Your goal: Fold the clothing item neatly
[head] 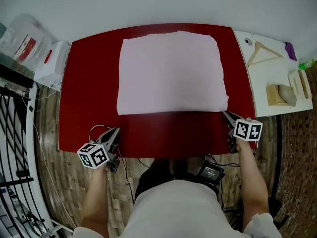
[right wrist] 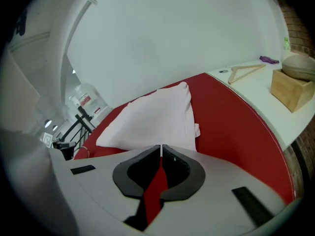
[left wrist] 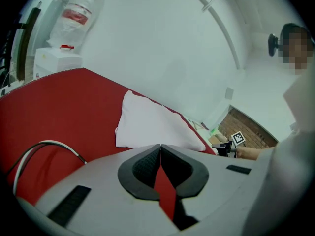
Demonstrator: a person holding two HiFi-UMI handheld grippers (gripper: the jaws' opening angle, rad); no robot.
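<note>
1. The pale pink cloth (head: 171,73) lies flat on the red bench (head: 89,83). It is folded into a rough rectangle and sits in the middle toward the far edge.
2. In the right gripper view the cloth (right wrist: 157,117) shows stacked layers along its right side, with a small tab sticking out at the near right corner.
3. My left gripper (head: 118,129) is over the near left edge of the bench, well short of the cloth. In its own view the fingers (left wrist: 140,168) are closed tip to tip with nothing between them, only red bench showing behind.
4. My right gripper (head: 225,113) is at the near right, its tip just beside the cloth's near right corner. I cannot tell whether it touches. Its fingers (right wrist: 133,171) are closed too and empty.
5. To the right of the bench stands a white side table (head: 257,98). On it are a wooden hanger (head: 262,52), a wooden block (head: 275,95) with a grey lump on top, and a purple scrap (head: 290,49) at the far end.
6. To the left of the bench are a white box (head: 52,63) and, beyond it, a clear plastic bag (head: 22,36).
</note>
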